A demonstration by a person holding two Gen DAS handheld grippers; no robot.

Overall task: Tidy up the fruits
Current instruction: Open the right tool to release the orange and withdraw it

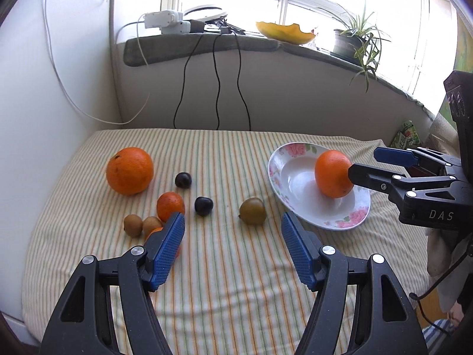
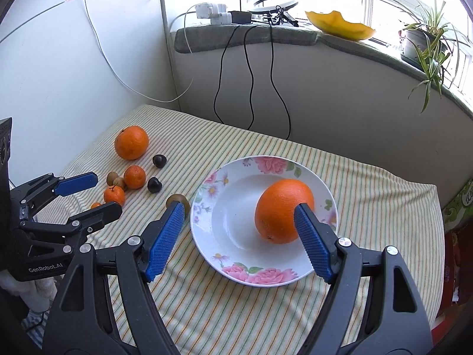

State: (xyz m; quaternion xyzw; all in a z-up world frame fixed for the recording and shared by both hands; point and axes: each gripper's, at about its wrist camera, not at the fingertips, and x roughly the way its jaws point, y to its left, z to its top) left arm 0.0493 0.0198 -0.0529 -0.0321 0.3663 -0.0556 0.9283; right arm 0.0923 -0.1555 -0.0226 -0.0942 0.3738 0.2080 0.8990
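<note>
1. Blue-padded, the black left gripper [image 1: 232,222] stood open and empty above the striped cloth [image 1: 224,272].
2. Its left finger hid most of one small orange [image 1: 156,232].
3. The black right gripper [image 2: 238,216] gaped too, gripping nothing; one pad overlapped the large orange [image 2: 280,213] in the flowered white plate [image 2: 236,269].
4. Beyond lay another big orange [image 1: 130,170], two dark plums [image 1: 183,180] and brown kiwis [image 1: 133,224].

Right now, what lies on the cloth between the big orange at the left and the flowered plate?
Two dark plums and a greenish-brown kiwi lie between the big orange and the plate, clearest in the left wrist view.
</note>
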